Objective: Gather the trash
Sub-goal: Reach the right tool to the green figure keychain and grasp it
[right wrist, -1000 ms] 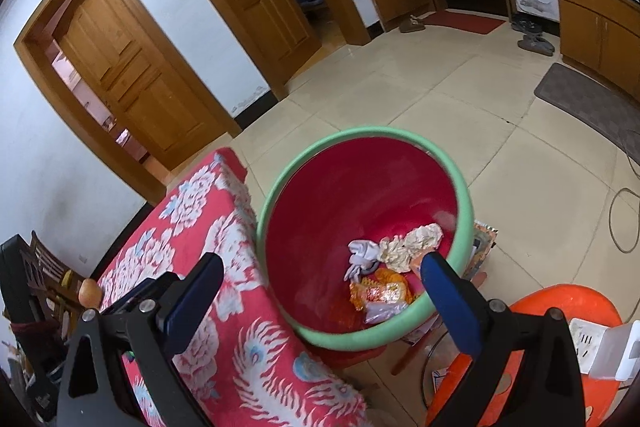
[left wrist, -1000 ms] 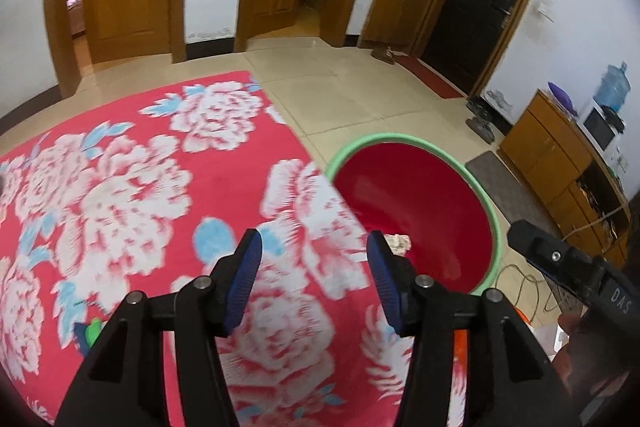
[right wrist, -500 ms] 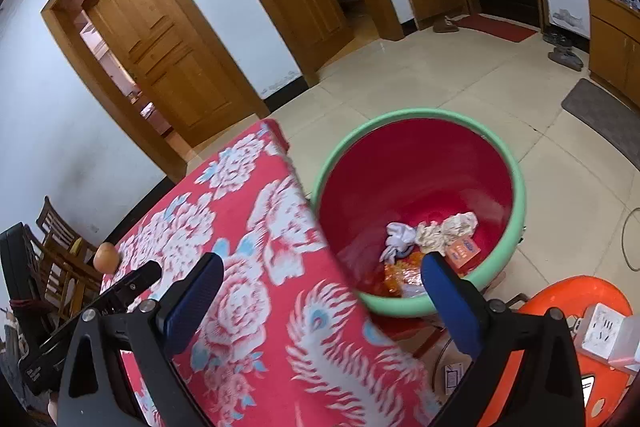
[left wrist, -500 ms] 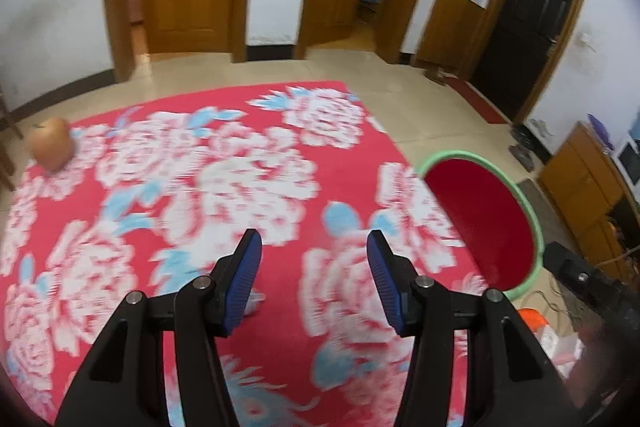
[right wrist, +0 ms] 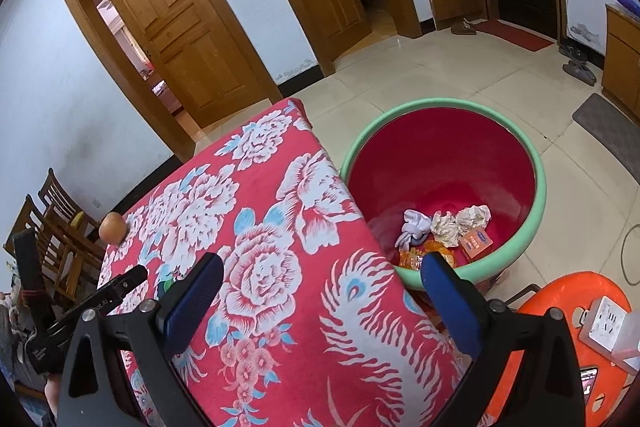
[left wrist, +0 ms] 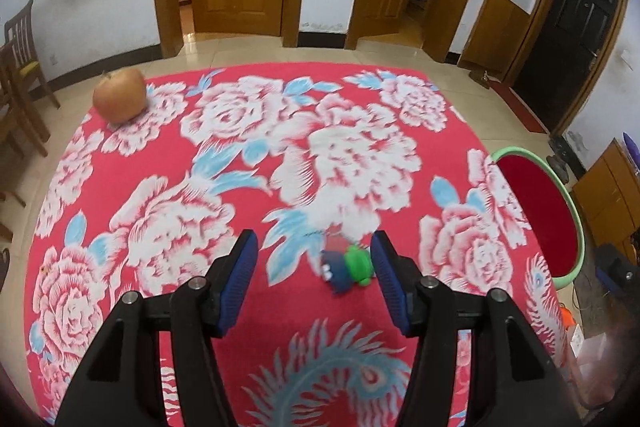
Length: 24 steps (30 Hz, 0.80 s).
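A small piece of trash, dark blue and green (left wrist: pixel 347 267), lies on the red flowered tablecloth (left wrist: pixel 248 163). My left gripper (left wrist: pixel 313 281) is open and empty, just above and behind it, the trash near its right finger. The red bin with a green rim (right wrist: pixel 444 163) stands on the floor beside the table's right edge and holds crumpled paper and wrappers (right wrist: pixel 444 231). It also shows in the left wrist view (left wrist: pixel 548 211). My right gripper (right wrist: pixel 320 301) is open and empty over the table's near right corner, next to the bin.
An apple (left wrist: pixel 119 97) sits at the table's far left corner. Wooden chairs (left wrist: pixel 20 67) stand left of the table. An orange stool (right wrist: pixel 576 311) with a white power strip is at the lower right. Doors and a cabinet (left wrist: pixel 608 195) line the walls.
My left gripper has swung left from the bin's side to over the middle of the table, bringing the small trash piece into view. My right gripper has drawn back from over the bin towards the table.
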Motion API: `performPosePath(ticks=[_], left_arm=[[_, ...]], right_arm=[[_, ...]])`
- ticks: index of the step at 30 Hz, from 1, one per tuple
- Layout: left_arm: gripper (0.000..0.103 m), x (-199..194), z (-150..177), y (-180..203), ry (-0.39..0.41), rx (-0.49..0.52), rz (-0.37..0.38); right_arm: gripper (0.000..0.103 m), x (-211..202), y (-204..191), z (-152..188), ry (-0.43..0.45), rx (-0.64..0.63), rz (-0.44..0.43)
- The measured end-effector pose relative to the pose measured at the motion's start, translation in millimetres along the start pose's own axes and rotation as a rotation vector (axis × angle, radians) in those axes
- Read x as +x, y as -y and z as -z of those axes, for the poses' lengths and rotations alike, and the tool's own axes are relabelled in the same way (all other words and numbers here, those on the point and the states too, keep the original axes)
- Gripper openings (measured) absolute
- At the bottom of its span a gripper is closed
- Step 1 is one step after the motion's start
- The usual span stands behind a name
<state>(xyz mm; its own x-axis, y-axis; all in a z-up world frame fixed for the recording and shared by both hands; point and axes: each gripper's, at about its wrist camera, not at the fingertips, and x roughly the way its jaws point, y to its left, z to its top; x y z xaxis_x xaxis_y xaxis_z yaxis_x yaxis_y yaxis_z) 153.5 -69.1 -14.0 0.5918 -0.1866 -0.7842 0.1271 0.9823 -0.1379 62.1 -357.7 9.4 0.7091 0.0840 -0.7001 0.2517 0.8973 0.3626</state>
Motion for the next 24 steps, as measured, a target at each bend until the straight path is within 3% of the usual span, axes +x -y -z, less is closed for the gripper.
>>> performPosePath(ticks=[8, 14, 17, 19, 21, 24], left_arm=[[0.058, 17.7, 12.2, 0.8, -0.050, -0.003, -0.012], [0.055, 19.3, 14.6, -0.5, -0.027, -0.007, 0.007], [0.037, 17.7, 16.3, 0.4, -0.019, -0.011, 0.050], [0.019, 17.1, 16.0, 2.2, -0.023, -0.020, 0.074], [0.010, 16.8, 15.7, 3.9, -0.030, -0.023, 0.095], [0.005, 16.6, 17.6, 5.4, -0.030, -0.014, 0.090]], right_arm=[[0.101, 9.6, -8.0, -1.2, -0.022, -0.015, 0.005], [0.101, 16.2, -12.3, -1.3, -0.048, -0.037, 0.008], [0.101, 19.3, -15.1, -0.2, -0.059, -0.043, 0.002], [0.101, 20.6, -17.0, -0.1, -0.064, -0.045, -0.003], [0.101, 21.3, -18.5, -0.7, -0.073, -0.041, -0.019], [0.101, 17.4, -22.1, -2.1, -0.064, -0.043, -0.032]])
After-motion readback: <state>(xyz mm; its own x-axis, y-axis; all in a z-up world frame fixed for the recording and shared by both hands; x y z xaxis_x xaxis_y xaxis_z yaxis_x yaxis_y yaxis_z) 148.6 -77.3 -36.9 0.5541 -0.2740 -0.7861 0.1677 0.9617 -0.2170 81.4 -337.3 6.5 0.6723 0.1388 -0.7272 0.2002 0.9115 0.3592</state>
